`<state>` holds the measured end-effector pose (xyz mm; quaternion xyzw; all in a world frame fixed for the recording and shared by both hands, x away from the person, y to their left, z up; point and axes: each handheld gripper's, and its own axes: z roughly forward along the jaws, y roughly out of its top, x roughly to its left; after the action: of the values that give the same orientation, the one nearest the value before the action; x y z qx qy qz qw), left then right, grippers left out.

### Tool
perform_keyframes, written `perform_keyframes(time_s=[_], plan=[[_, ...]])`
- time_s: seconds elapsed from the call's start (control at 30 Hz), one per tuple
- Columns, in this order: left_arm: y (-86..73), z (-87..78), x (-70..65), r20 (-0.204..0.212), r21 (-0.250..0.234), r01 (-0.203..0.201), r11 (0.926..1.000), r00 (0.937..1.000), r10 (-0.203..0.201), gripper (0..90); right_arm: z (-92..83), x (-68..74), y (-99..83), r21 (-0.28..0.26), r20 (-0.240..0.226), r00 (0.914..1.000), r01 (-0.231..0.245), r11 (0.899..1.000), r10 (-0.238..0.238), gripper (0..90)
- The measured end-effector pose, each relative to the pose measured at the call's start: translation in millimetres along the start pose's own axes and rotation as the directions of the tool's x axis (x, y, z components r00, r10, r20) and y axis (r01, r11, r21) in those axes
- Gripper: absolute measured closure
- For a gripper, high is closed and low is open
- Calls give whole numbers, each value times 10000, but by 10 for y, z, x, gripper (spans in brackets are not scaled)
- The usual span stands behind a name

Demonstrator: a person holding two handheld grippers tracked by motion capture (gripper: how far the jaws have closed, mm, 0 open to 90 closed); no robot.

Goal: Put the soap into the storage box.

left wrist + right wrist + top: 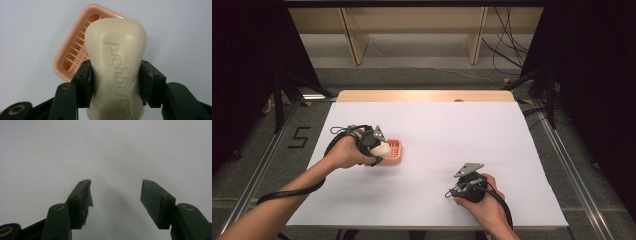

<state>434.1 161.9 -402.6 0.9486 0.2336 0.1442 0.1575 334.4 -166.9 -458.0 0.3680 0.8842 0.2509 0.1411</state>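
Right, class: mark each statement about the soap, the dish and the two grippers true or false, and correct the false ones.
1. The left gripper is clamped on the soap. True.
2. The soap lies flat in the dish. False: the jaws hold it above and in front of the dish.
3. The right gripper holds the dish. False: its jaws are open with nothing between them, over the white table.
4. The dish is pink with a slatted floor. True.
5. The soap carries embossed lettering. True.
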Motion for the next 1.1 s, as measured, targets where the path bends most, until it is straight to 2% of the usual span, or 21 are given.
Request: perform_keyframes(time_s=[0.07, 0.1, 0.2, 0.43, 0.5, 0.63, 0.97, 1.03, 1.1], plan=[[6, -3, 13, -25, 27, -76, 10000, 10000, 76, 494, 1, -2, -1, -31, -4, 10000, 56, 10000, -56, 419], [7, -2, 11, 25, 27, 46, 10000, 10000, -46, 495, 0, -2, -1, -29, -12, 10000, 70, 10000, -70, 419], [17, 3, 33, -69, -43, -132, 9999, 9999, 132, 495, -3, -1, -1, -2, 15, 10000, 8, 10000, -8, 419], [36, 9, 56, -70, -44, -235, 9997, 9997, 235, 494, -10, 2, -1, -12, 78, 9999, -77, 10000, 77, 419], [36, 12, 51, -52, -57, -135, 9999, 9999, 135, 494, -9, 3, -2, -11, 79, 9999, -96, 10000, 96, 419], [53, 11, 77, -99, 6, -395, 9992, 9992, 395, 494, -19, 11, 0, 35, 100, 9999, -140, 9999, 139, 419], [73, 23, 111, -120, 60, -440, 9990, 9990, 441, 494, -16, 11, 0, 31, 85, 9999, -121, 9999, 121, 419], [71, 37, 109, -59, -87, -172, 9998, 9998, 171, 494, -16, 11, -1, 31, 74, 9999, -123, 9999, 122, 418], [76, 40, 122, -66, -68, -304, 9995, 9995, 303, 495, -17, 12, -1, 26, 66, 9999, -127, 9999, 127, 419]])
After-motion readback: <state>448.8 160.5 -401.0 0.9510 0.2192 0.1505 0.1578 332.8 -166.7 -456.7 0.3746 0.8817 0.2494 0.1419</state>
